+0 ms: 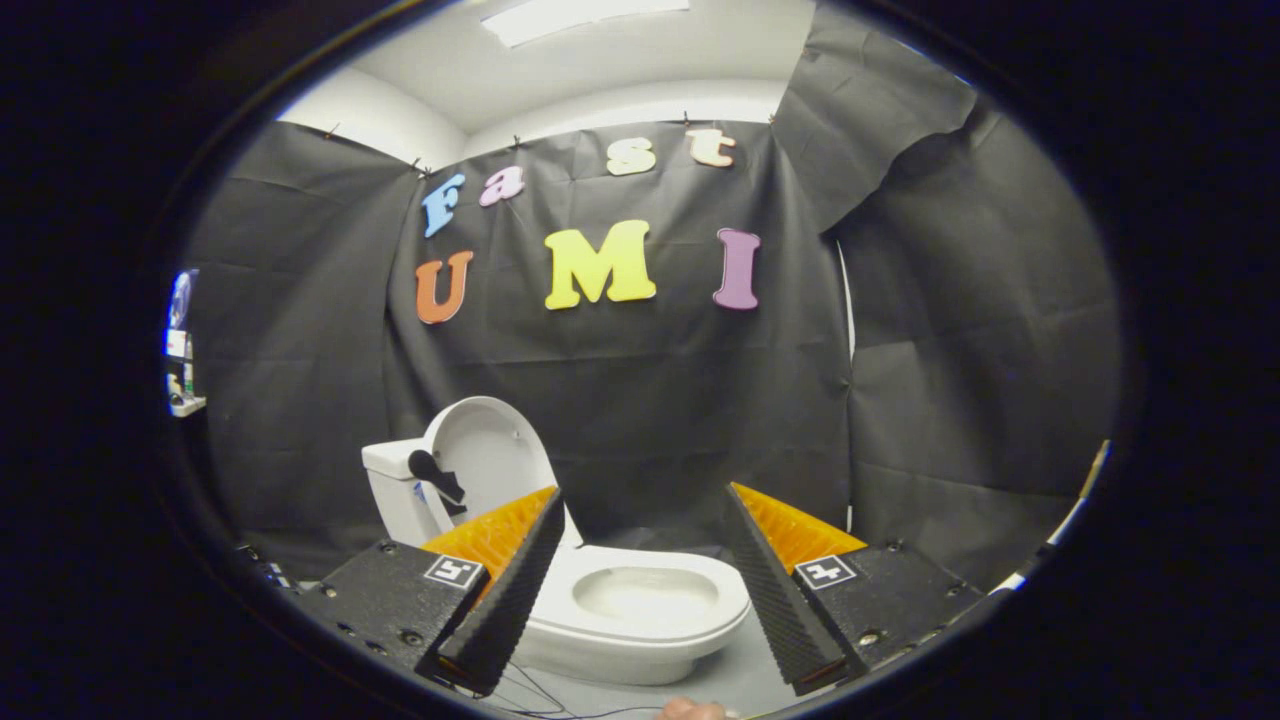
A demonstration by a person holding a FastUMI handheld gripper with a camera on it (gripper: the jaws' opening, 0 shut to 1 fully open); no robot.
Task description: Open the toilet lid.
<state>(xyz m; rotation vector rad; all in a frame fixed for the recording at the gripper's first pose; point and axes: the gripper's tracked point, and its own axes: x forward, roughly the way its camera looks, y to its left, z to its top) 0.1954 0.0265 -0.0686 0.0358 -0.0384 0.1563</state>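
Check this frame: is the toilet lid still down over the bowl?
No. The lid stands upright against the tank, the bowl lies uncovered, and the gripper is open.

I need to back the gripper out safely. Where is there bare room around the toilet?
Bare floor lies in front of the bowl, between the open gripper fingers. It is crowded by the raised lid, tank and wall cloth.

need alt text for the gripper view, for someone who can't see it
A white toilet stands with its lid raised upright against the tank, the bowl open to view. The gripper is open and holds nothing, its two fingers spread to either side of the bowl. Black cloth hangs as the wall behind.
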